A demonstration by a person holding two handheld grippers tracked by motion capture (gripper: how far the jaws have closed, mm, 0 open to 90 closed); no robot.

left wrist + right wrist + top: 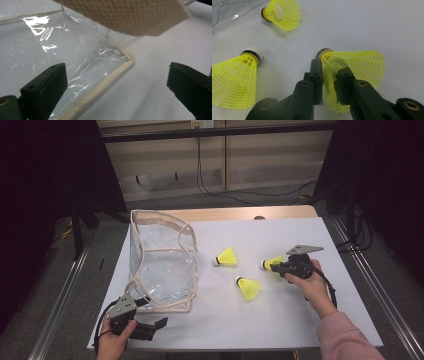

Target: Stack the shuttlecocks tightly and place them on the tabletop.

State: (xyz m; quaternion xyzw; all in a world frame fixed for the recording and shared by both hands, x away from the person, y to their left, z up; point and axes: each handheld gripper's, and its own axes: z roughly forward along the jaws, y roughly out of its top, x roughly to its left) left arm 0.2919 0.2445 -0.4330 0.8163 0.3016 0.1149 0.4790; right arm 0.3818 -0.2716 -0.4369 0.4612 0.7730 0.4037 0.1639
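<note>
While our right gripper (329, 82) is pinching the skirt of one shuttlecock (359, 65) on the table (280, 320), two more (227, 257) (248, 288) are lying just beside; our left gripper (117, 87) is gaping beside the one clear bag (160, 265).

Your right gripper (329, 72) covers part of the skirt of the held shuttlecock (354, 67), and its cork is mostly hidden behind one jaw. Left of that shuttlecock, the frame edge cuts off the skirt of the nearer shuttlecock (234, 80). In the left gripper view, a blurred cream strap (125, 15) hides the upper part of the clear bag (50, 50).
</note>
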